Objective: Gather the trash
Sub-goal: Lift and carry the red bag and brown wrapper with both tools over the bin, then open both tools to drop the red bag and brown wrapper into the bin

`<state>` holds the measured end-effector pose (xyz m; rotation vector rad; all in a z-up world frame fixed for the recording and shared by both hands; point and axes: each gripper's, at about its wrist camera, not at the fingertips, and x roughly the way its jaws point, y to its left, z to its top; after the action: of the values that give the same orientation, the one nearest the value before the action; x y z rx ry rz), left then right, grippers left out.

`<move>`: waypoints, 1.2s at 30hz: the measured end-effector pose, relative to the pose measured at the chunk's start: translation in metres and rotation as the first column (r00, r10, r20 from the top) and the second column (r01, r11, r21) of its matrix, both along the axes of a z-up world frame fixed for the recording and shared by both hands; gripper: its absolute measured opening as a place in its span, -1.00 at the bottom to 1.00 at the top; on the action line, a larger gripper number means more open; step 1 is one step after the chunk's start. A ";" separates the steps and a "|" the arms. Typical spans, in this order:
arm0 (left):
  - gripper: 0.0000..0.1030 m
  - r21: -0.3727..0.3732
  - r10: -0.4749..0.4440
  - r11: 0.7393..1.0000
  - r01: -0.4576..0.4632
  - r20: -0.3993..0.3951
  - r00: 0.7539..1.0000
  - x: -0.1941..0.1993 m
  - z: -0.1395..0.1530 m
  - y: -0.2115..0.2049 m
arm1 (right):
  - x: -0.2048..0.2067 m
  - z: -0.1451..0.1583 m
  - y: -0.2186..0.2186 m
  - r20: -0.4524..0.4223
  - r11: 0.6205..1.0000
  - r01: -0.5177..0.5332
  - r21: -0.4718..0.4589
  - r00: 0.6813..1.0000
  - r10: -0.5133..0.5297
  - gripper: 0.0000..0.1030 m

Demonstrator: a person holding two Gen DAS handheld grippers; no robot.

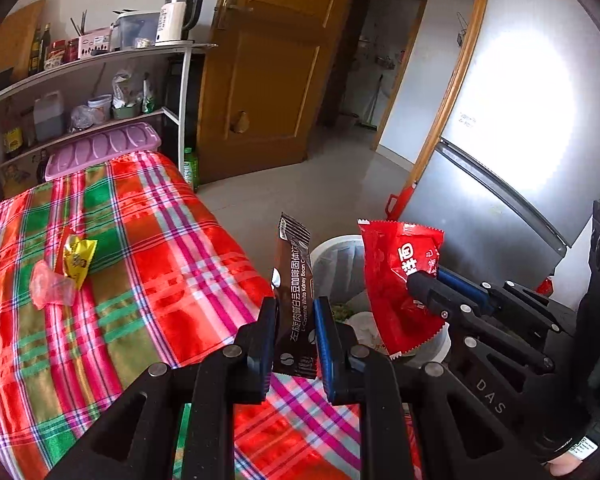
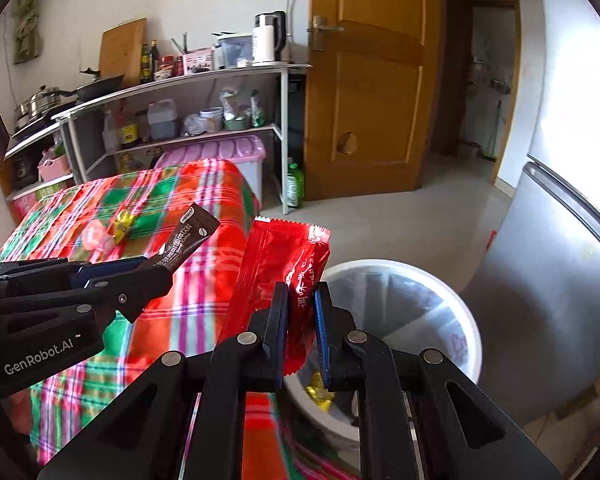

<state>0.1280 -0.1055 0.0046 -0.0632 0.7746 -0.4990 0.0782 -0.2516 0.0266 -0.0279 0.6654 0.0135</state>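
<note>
My left gripper (image 1: 296, 312) is shut on a brown coffee sachet (image 1: 294, 280), held upright at the table's right edge beside the white trash bin (image 1: 328, 248). It also shows in the right wrist view (image 2: 168, 268) with the sachet (image 2: 192, 232). My right gripper (image 2: 302, 300) is shut on a red snack wrapper (image 2: 280, 264), at the bin's (image 2: 460, 300) near rim; in the left wrist view the wrapper (image 1: 392, 280) hangs over the bin. A yellow wrapper (image 1: 78, 260) and a pink wrapper (image 1: 50, 288) lie on the plaid tablecloth (image 1: 140, 260).
A silver fridge (image 1: 500, 160) stands right of the bin. A shelf rack (image 1: 100, 92) with a kettle, bottles and jars stands behind the table, with a purple lidded box (image 1: 104, 146) against it. A wooden door (image 1: 268, 80) is at the back.
</note>
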 end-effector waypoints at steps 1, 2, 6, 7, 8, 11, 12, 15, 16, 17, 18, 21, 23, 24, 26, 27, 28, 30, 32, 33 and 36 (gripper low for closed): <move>-0.63 -0.002 -0.011 1.000 0.011 0.001 1.000 0.000 0.000 -0.005 | -0.002 0.000 -0.006 0.000 1.000 0.014 -0.002 1.000 -0.014 -0.75; -0.63 -0.003 -0.024 1.000 0.024 0.003 1.000 0.001 0.000 -0.012 | -0.003 0.000 -0.012 -0.001 1.000 0.025 0.000 1.000 -0.025 -0.75; -0.62 -0.008 -0.071 0.997 0.071 -0.004 0.997 0.005 -0.003 -0.036 | -0.007 -0.001 -0.035 -0.009 0.998 0.064 0.006 0.998 -0.064 -0.75; -0.62 -0.007 -0.080 0.997 0.080 -0.006 0.997 0.004 -0.004 -0.043 | -0.008 -0.003 -0.041 -0.017 0.997 0.074 0.008 0.997 -0.074 -0.75; -0.62 -0.008 -0.093 0.996 0.093 -0.008 0.996 0.005 -0.005 -0.049 | -0.005 -0.003 -0.043 -0.021 0.997 0.081 0.009 0.997 -0.081 -0.75; -0.62 -0.013 -0.130 0.992 0.129 -0.023 0.991 0.008 -0.012 -0.067 | -0.003 -0.011 -0.059 -0.047 0.994 0.105 0.011 0.993 -0.104 -0.75; -0.62 -0.013 -0.140 0.990 0.139 -0.029 0.990 0.009 -0.015 -0.073 | -0.002 -0.015 -0.065 -0.058 0.993 0.114 0.013 0.992 -0.113 -0.75; -0.62 -0.001 -0.150 0.989 0.150 -0.059 0.987 0.016 -0.026 -0.085 | 0.002 -0.025 -0.077 -0.086 0.991 0.130 0.012 0.988 -0.129 -0.74; -0.62 0.003 -0.151 0.989 0.151 -0.069 0.986 0.018 -0.029 -0.088 | 0.005 -0.030 -0.082 -0.099 0.990 0.139 0.011 0.986 -0.137 -0.74; -0.62 0.006 -0.152 0.988 0.153 -0.077 0.985 0.023 -0.034 -0.091 | 0.006 -0.033 -0.085 -0.106 0.989 0.146 0.008 0.984 -0.145 -0.74; -0.62 0.013 -0.150 0.988 0.151 -0.088 0.985 0.026 -0.039 -0.094 | 0.009 -0.038 -0.090 -0.119 0.987 0.157 0.010 0.981 -0.155 -0.74; -0.62 0.029 -0.155 0.987 0.159 -0.105 0.982 0.031 -0.048 -0.101 | 0.012 -0.048 -0.097 -0.144 0.985 0.173 0.017 0.975 -0.169 -0.74; -0.62 0.026 -0.158 0.986 0.162 -0.122 0.980 0.034 -0.054 -0.105 | 0.015 -0.056 -0.102 -0.162 0.983 0.181 0.010 0.971 -0.177 -0.74; -0.62 0.020 -0.158 0.987 0.162 -0.134 0.978 0.037 -0.057 -0.107 | 0.017 -0.060 -0.104 -0.175 0.983 0.183 0.013 0.968 -0.178 -0.74; -0.62 0.016 -0.156 0.987 0.160 -0.151 0.976 0.040 -0.061 -0.108 | 0.019 -0.066 -0.108 -0.189 0.982 0.190 0.012 0.965 -0.184 -0.74; -0.62 0.014 -0.158 0.987 0.162 -0.155 0.975 0.042 -0.063 -0.109 | 0.020 -0.068 -0.109 -0.195 0.981 0.192 0.011 0.963 -0.186 -0.73; -0.62 0.018 -0.155 0.987 0.160 -0.160 0.975 0.044 -0.065 -0.110 | 0.022 -0.071 -0.111 -0.206 0.981 0.195 0.006 0.960 -0.190 -0.73; -0.62 0.023 -0.152 0.987 0.158 -0.167 0.974 0.047 -0.069 -0.111 | 0.024 -0.076 -0.112 -0.218 0.980 0.200 0.002 0.956 -0.195 -0.70; -0.58 0.020 -0.150 0.988 0.156 -0.175 0.973 0.049 -0.071 -0.112 | 0.025 -0.077 -0.113 -0.219 0.980 0.201 0.007 0.956 -0.195 -0.67; -0.50 0.021 -0.147 0.988 0.153 -0.178 0.973 0.049 -0.073 -0.112 | 0.024 -0.077 -0.114 -0.217 0.980 0.200 0.014 0.957 -0.193 -0.55; -0.46 0.030 -0.141 0.989 0.148 -0.168 0.976 0.046 -0.073 -0.111 | 0.023 -0.076 -0.116 -0.215 0.979 0.205 0.018 0.957 -0.197 -0.07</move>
<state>0.1742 -0.2167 -0.0680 -0.0084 0.9566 -0.6208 0.1010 -0.3672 -0.0491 0.0816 0.8791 -0.1684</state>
